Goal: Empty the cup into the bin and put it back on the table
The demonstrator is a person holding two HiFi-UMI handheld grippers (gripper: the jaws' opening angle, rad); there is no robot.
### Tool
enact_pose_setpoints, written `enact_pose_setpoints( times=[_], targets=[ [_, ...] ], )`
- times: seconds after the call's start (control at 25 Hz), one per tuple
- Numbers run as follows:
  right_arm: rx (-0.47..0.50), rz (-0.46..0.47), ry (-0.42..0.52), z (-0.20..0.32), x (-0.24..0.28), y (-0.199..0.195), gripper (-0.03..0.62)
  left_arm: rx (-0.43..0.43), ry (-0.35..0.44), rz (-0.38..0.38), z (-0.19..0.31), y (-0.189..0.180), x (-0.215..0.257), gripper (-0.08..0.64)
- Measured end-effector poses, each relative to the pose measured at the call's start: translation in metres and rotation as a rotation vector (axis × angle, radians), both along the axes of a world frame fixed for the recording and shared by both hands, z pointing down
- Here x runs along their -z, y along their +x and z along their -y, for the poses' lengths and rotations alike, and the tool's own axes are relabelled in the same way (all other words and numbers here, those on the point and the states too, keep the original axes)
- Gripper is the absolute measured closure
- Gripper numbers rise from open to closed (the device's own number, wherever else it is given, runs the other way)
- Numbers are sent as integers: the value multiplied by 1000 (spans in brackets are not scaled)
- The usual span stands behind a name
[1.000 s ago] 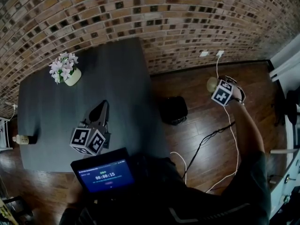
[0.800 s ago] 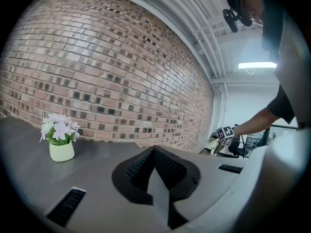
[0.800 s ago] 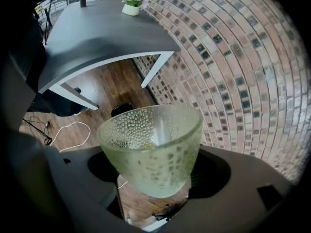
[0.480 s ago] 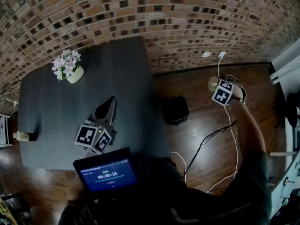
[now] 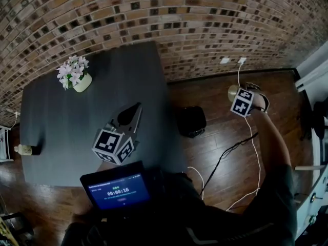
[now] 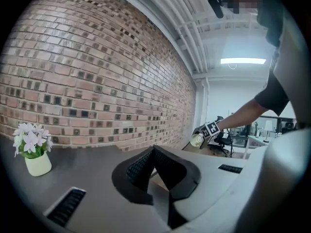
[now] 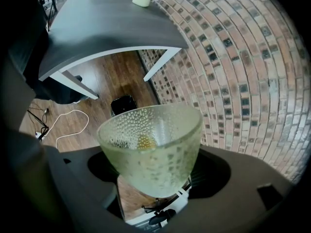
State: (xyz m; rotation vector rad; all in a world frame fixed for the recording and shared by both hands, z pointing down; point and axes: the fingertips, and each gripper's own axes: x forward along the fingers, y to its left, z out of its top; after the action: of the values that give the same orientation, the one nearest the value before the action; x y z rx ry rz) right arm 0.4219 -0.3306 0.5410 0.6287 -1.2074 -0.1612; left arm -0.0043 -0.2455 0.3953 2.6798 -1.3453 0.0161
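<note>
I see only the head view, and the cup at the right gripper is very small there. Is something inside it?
Observer: Yes. In the right gripper view, a small orange piece shows inside the cup.
Operator: What kind of cup is it? For me it is only a pale spot.
Observer: It is cloudy glass, covered with small raised dots.
Operator: And does the left gripper hold anything?
Observer: No. The left gripper view shows the left gripper with its jaw tips together and nothing between them.
</note>
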Motion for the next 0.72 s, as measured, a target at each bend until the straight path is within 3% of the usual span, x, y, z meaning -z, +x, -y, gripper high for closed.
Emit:
enact_pose_setpoints(
  times=[0.72],
  targets=[
    [81,-198,-75,-8,2,-5,201,-68,0,11,-3,38,-7,569]
  ],
)
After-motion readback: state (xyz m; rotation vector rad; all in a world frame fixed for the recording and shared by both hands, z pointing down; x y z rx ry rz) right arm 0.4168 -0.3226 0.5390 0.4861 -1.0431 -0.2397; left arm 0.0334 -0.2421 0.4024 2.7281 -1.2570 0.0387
